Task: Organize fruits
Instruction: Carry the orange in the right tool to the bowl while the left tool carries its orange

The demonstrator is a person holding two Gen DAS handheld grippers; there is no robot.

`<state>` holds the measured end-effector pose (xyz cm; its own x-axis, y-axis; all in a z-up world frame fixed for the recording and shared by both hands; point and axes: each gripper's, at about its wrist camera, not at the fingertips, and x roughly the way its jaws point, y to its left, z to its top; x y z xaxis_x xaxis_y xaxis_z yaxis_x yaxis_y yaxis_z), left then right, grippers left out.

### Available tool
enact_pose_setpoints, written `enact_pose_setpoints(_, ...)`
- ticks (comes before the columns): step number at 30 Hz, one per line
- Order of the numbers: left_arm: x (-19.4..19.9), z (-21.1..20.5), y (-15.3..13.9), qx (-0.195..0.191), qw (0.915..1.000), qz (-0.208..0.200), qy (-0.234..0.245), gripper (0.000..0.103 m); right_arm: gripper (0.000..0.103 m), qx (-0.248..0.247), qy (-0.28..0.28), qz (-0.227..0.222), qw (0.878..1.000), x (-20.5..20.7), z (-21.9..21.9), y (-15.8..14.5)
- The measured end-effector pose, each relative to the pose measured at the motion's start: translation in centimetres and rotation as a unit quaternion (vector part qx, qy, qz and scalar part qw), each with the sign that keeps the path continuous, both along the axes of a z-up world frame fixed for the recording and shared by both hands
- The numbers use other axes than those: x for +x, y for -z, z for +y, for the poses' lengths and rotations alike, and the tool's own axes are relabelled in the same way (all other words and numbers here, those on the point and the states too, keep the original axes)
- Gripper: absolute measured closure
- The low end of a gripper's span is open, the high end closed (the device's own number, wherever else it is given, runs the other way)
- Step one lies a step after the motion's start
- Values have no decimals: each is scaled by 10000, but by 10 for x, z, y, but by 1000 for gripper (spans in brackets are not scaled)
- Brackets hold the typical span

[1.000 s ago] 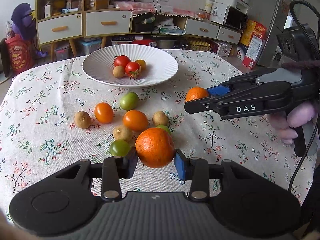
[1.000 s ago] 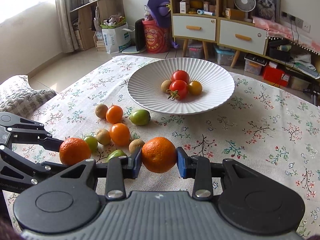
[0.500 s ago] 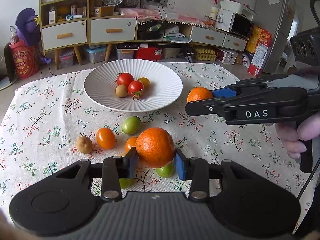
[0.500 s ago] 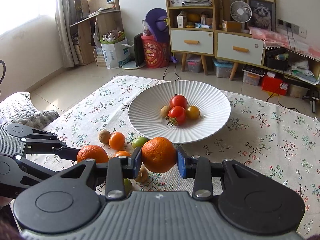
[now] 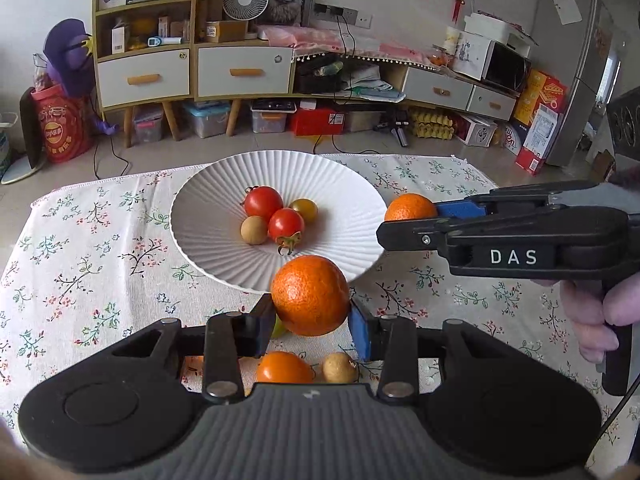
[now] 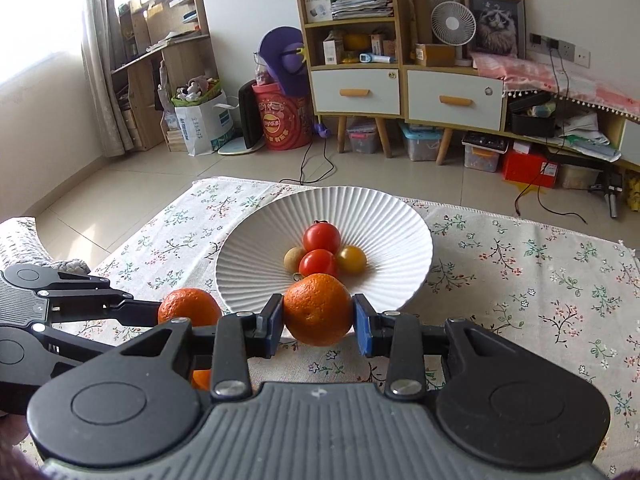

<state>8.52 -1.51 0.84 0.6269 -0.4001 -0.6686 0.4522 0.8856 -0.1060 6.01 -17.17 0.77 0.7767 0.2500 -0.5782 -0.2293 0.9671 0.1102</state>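
Note:
My left gripper (image 5: 310, 322) is shut on an orange (image 5: 310, 295) and holds it just above the near rim of the white ribbed plate (image 5: 216, 208). My right gripper (image 6: 318, 322) is shut on a second orange (image 6: 318, 309), also at the plate's (image 6: 392, 232) near edge. In the left wrist view the right gripper (image 5: 396, 220) comes in from the right with its orange (image 5: 410, 207) beside the plate. In the right wrist view the left gripper (image 6: 160, 312) comes in from the left with its orange (image 6: 189, 306). Two red tomatoes (image 5: 264, 202), a yellow one and a brown fruit lie in the plate.
An orange tomato (image 5: 284, 368), a small brown fruit (image 5: 339, 367) and a green one (image 5: 279, 327) lie on the floral tablecloth (image 5: 80, 264) under my left gripper. A person's hand (image 5: 596, 312) grips the right tool. Cabinets and boxes stand beyond the table's far edge.
Both grippers have risen and moved toward the plate with their oranges. The loose fruits on the cloth have slid down and mostly out of view beneath the grippers.

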Motion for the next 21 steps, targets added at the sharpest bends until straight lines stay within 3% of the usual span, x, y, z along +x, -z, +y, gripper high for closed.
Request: enact_pose_setpoints(21, 58, -13, 21, 316, 9981, 188, -488, 66, 70, -78, 220, 294, 9993, 39, -11, 16)
